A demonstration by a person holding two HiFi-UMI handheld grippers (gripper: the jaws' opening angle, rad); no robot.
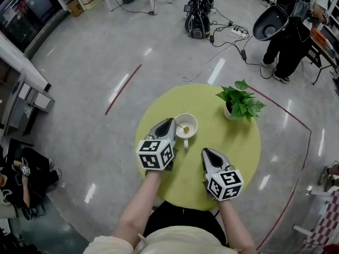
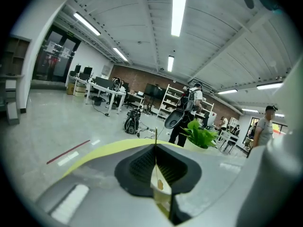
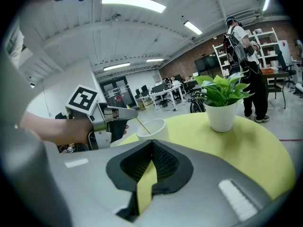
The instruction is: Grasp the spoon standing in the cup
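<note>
Now, left gripper (image 2: 155, 146): clamped on thin spoon (image 2: 155, 137) handle, centre frame.
Right gripper (image 3: 152, 143): closed, empty.
Risk: sideways pull likely tips cup (image 3: 156, 129); slim handle may slip.

Office-lab floor: desks (image 2: 101, 86), shelving (image 2: 171, 100)

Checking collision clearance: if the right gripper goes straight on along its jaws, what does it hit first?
Most likely the white cup: it stands straight ahead of the right gripper, with only bare table between. Depth is unclear, so treat that as a best guess.
</note>
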